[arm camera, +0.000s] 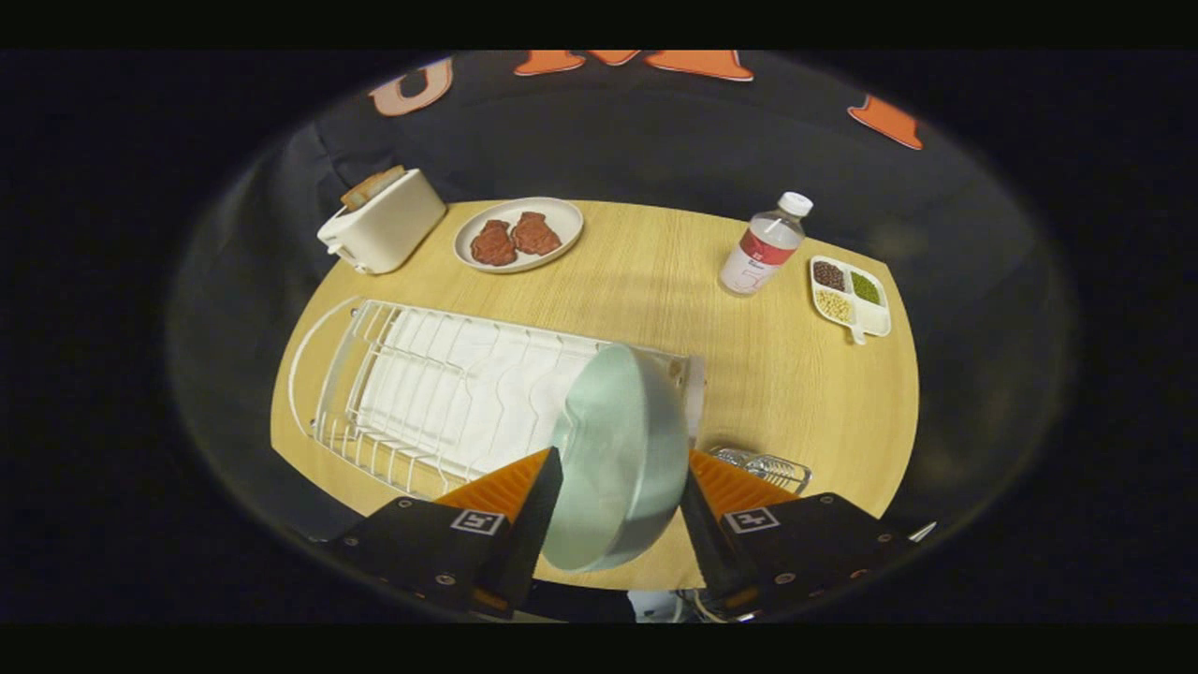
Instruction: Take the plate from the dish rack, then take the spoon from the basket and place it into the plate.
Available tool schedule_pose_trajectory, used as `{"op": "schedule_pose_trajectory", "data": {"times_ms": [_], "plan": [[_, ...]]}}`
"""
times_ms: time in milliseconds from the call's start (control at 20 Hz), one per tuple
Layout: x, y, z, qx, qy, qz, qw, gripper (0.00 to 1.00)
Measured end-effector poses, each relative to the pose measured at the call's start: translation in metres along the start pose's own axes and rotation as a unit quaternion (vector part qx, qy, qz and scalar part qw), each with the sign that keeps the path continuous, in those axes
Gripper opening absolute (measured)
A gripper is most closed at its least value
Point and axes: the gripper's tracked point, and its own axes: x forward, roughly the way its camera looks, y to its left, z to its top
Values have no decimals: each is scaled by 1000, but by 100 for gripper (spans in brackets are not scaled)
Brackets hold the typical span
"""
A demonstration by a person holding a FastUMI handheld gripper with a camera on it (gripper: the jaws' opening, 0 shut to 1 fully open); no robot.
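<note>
A pale green plate (618, 449) stands on edge between my fingers, tilted, above the right end of the white wire dish rack (421, 393). My gripper (620, 496) is shut on the plate, one finger against each face. Its lower rim hangs over the table's near edge. A small wire basket (763, 465) sits just right of the rack, largely hidden behind my right finger (711, 510); I cannot make out what lies in it.
Beyond the rack on the round wooden table (655, 281) stand a white toaster (384, 225) with bread in it and a plate of meat pieces (518, 234). Farther right are a water bottle (763, 245) and a divided dish of beans (850, 295).
</note>
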Motion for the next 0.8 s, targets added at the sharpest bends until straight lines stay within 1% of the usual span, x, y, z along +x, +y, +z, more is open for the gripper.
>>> {"op": "schedule_pose_trajectory", "data": {"times_ms": [50, 100, 150, 200, 250, 350, 500, 600, 750, 800], "plan": [[2, 2, 0, -5, 3, -5, 1000, 68], [6, 5, -1, -5, 11, -8, 1000, 61], [10, 7, -4, -5, 18, -12, 1000, 57], [13, 9, -5, -8, 25, -17, 1000, 50], [14, 7, -6, -16, 25, -25, 999, 47], [13, 6, -5, -14, 27, -32, 999, 46], [7, -8, -6, -3, 24, -55, 998, 40], [-1, -16, -4, 6, 19, -60, 998, 37], [-13, -29, 3, 23, 7, -68, 997, 36], [-18, -31, 5, 27, 0, -67, 997, 33]]}}
